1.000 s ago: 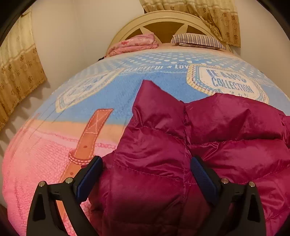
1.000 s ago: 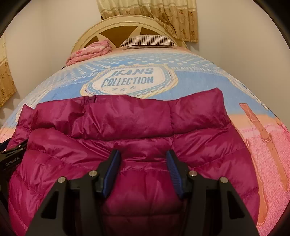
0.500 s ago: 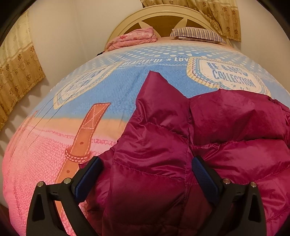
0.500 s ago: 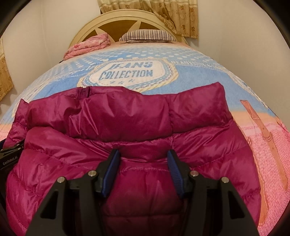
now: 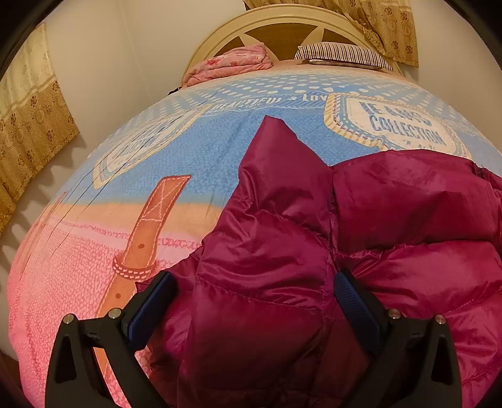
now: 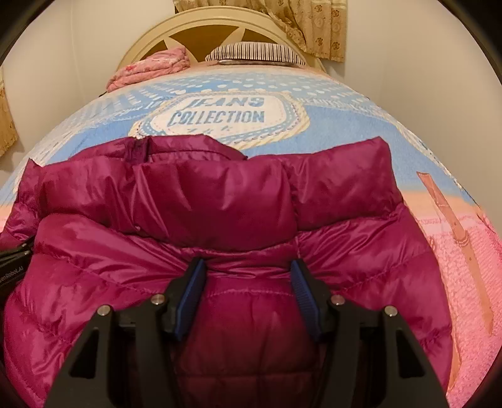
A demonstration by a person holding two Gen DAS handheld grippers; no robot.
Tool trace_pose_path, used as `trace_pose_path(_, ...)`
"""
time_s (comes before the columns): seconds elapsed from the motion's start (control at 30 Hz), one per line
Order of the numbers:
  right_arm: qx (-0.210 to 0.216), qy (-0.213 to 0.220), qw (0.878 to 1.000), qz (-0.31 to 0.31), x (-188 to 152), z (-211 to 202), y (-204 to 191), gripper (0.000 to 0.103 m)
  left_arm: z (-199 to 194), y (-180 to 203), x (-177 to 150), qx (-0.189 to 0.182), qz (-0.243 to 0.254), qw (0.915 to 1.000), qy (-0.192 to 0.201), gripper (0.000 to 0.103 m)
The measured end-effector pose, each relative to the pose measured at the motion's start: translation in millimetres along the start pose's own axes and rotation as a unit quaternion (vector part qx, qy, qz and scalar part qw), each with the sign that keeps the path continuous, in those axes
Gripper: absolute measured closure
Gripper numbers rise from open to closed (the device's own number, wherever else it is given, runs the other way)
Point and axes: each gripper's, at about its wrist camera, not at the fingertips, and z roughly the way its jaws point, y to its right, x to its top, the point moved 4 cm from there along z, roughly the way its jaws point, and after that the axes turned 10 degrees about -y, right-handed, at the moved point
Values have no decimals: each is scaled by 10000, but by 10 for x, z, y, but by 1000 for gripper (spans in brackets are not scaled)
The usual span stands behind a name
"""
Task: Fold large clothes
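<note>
Left wrist view: the magenta puffer jacket (image 5: 360, 238) is being shown lying on the bed cover (image 5: 175, 163), below the "JEANS COLLECTION" badge (image 5: 404, 125) printed on it. The left gripper (image 5: 251, 301) is being held with its jaws spread wide; a bulging fold of the jacket is sitting between the two blue pads (image 5: 150, 306), but whether it is being pinched cannot be told. A pointed corner of the jacket is being raised toward the badge, just left of it.

In the right wrist view, the jacket (image 6: 219, 219) is being seen spread across the bed cover (image 6: 345, 125), its thick upper band overlapping the lower edge of the badge (image 6: 219, 117). The right gripper (image 6: 248, 298) is being kept partly open, with a quilted hump of fabric pressed between its pads (image 6: 191, 298); a firm grip cannot be confirmed. Beyond the badge, a striped pillow (image 6: 254, 53) and a folded pink blanket (image 6: 150, 67) are being shown against the headboard (image 6: 200, 28), with a curtain (image 6: 313, 25) hanging above it.
</note>
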Motion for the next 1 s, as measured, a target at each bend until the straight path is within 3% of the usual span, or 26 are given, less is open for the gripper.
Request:
trace_pose_path(0.23, -77, -39, 10000, -47, 10, 10, -23, 43, -124, -36, 2, 53, -32, 10000, -71, 1)
trace_pose_path(0.33, -114, -33, 9999, -78, 38, -112, -54, 42, -434, -18, -92, -224, -69, 9994, 256, 1)
trace_pose_path(0.43, 91, 474, 9988, -14, 0, -482, -182, 37, -650, 119, -244, -309, 96, 9979, 569, 1)
trace_pose_path(0.57, 434, 458, 9973, -369, -104, -575, -542, 32, -478, 257, -343, -245, 338, 9983, 419, 1)
trace_pose_path(0.77, 263, 218, 9985, -435, -209, -266, -579, 33, -371, 206, -340, -658, 122, 9974, 280, 1)
trace_pose_path(1.0, 29, 141, 9979, -637, -190, -162, -645, 31, -344, 257, -358, -616, 124, 9977, 257, 1)
